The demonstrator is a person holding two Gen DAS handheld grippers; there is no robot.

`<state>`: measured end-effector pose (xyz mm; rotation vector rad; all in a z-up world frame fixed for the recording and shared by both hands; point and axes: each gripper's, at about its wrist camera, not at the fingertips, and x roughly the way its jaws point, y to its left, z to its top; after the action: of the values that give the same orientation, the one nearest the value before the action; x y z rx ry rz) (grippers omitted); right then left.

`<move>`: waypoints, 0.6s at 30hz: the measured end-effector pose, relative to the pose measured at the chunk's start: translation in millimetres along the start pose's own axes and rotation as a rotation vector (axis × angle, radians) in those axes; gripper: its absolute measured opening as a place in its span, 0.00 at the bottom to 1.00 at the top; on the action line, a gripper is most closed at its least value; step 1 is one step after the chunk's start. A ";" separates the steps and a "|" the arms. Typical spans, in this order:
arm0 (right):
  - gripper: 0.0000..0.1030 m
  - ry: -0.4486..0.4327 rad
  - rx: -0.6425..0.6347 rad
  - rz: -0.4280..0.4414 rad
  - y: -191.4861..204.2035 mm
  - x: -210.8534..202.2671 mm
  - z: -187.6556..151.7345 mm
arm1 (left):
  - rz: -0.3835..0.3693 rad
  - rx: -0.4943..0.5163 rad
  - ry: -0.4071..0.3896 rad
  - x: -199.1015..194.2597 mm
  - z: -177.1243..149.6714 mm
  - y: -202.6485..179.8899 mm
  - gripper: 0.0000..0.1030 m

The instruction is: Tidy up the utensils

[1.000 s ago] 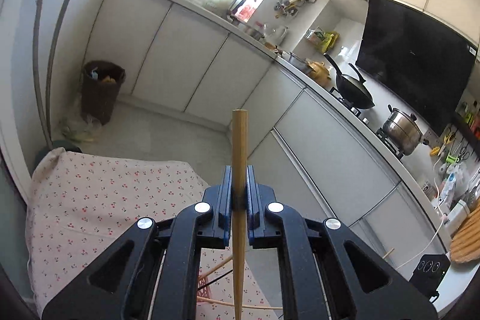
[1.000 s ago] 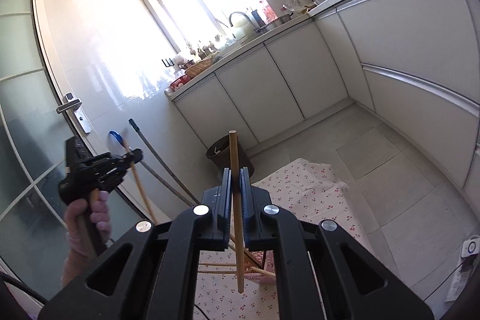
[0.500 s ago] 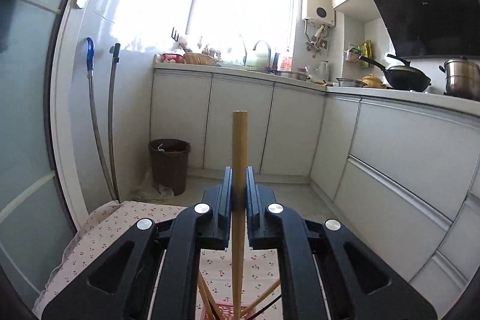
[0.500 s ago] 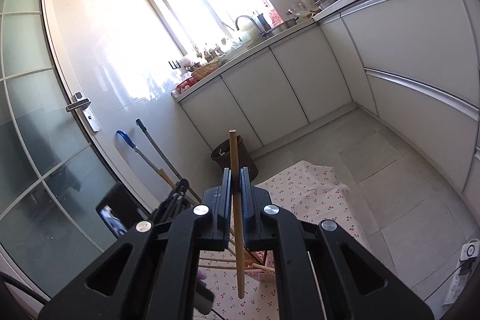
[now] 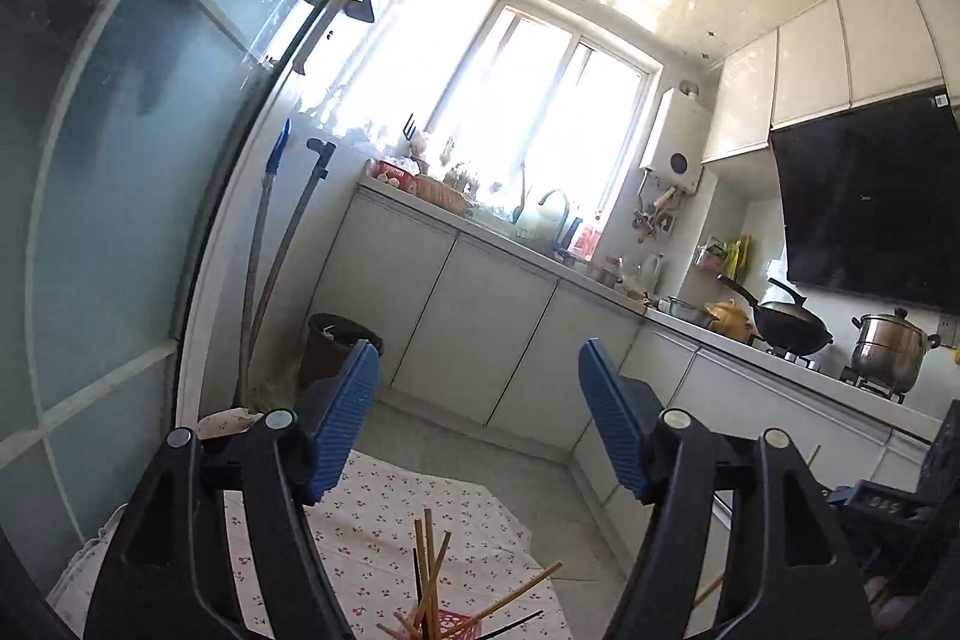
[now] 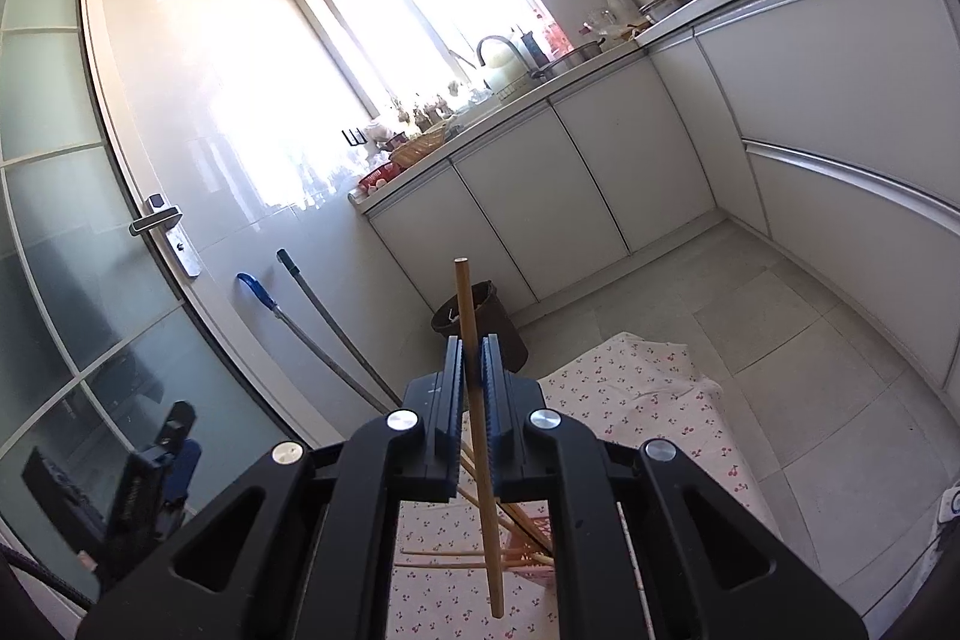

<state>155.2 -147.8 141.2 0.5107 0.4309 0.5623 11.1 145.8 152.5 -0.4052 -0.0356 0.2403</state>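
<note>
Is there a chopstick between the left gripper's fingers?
No, the left gripper is opening with nothing between its blue pads.

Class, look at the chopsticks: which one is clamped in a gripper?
The chopstick pinched upright in the right gripper; the others stand or lean in the red basket below.

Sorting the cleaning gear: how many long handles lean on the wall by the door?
2: a blue-tipped handle and a black-tipped handle right beside it, both leaning there.

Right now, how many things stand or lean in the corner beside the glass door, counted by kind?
Long pole with blue grip: 1
Long grey pole with black tip: 1
Dark brown round waste bin: 1
Total: 3
</note>
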 end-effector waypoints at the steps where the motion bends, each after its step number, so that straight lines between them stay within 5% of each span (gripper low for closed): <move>1: 0.07 0.003 0.000 -0.002 2.7 6.9 -0.2 | 0.006 -0.006 0.003 -3.1 3.5 4.8 0.64; 11: 0.08 0.030 -0.075 -0.072 21.7 92.8 -30.0 | 0.046 -0.026 0.085 14.0 -3.5 36.5 0.64; 18: 0.09 0.155 -0.086 -0.080 13.2 130.2 -74.4 | 0.079 -0.002 0.156 29.1 -20.6 43.2 0.66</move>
<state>211.5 -35.5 58.1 0.3669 0.5697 0.5428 31.4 183.3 116.2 -0.4267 0.1338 0.2855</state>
